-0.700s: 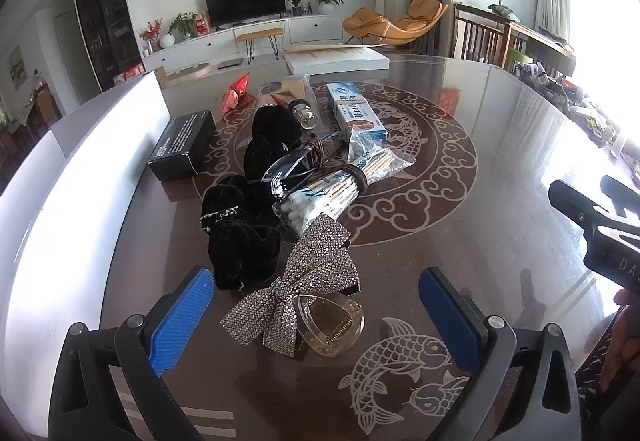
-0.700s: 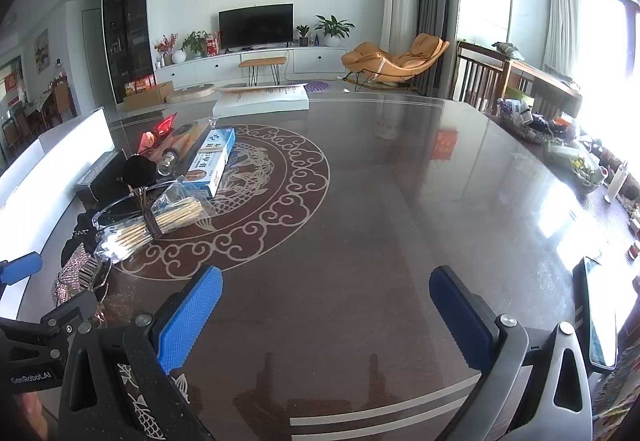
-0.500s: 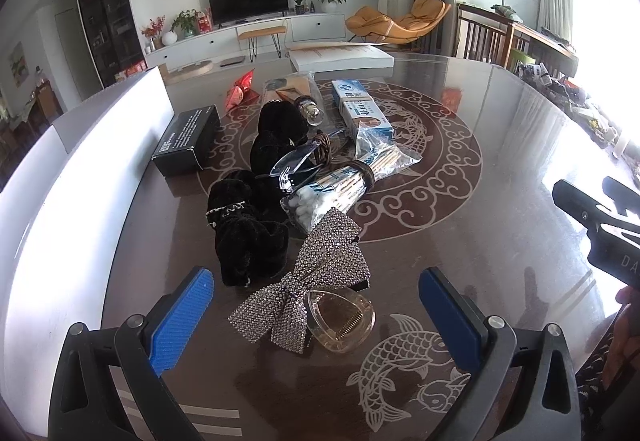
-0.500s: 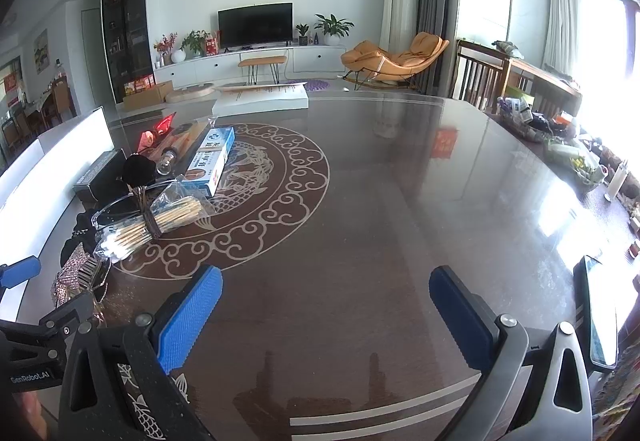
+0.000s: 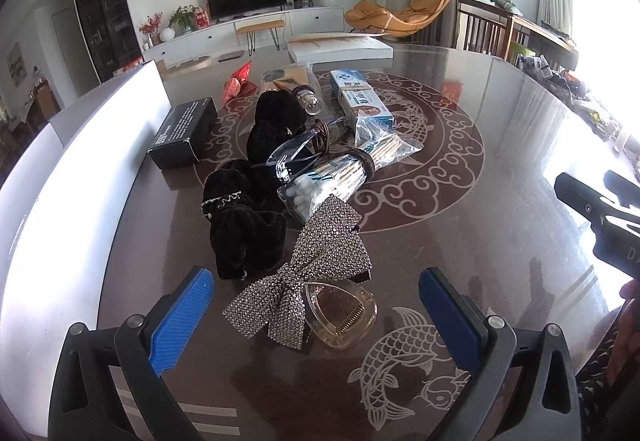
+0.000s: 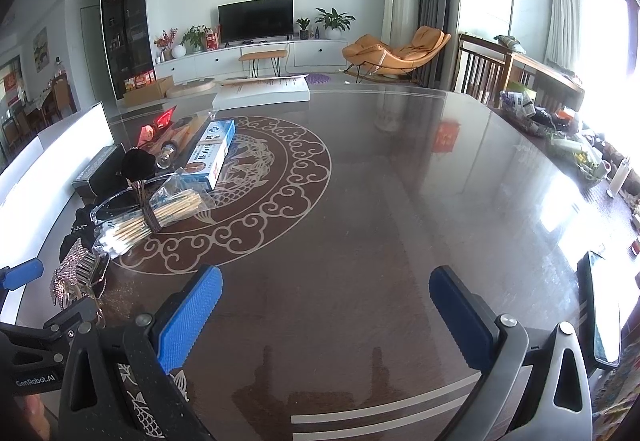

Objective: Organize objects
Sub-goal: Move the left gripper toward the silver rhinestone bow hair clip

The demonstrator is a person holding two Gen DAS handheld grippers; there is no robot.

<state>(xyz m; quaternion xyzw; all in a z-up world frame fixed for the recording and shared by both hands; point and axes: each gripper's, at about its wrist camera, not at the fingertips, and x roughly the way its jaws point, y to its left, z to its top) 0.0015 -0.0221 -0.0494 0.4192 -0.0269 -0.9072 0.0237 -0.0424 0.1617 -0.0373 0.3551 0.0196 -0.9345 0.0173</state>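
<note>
Fingers of our left gripper (image 5: pixel 316 301) are spread wide with nothing pinched; they hang tilted down over the tabletop (image 5: pixel 500 169). Between them, near 12 o'clock, lies a rhinestone bow (image 5: pixel 316 265) touching a clear hair claw (image 5: pixel 344 315) on its 4 o'clock side. At the bow's 10 o'clock sits a black scrunchie (image 5: pixel 244 229), and at its 12 o'clock a bag of cotton swabs (image 5: pixel 340 173) with glasses (image 5: pixel 292 155) resting across the far end. A black box (image 5: pixel 184 133) lies at 10 o'clock of the pile, and a blue-and-white box (image 5: pixel 360 99) at 1 o'clock.

Our right gripper (image 6: pixel 326 311) is also spread wide and holds nothing, over bare tabletop well apart from the pile. From its camera the swabs (image 6: pixel 148 219) and the blue-and-white box (image 6: pixel 214 153) lie toward 10 o'clock, and a phone (image 6: pixel 604 313) rests at 3 o'clock near the table edge.
</note>
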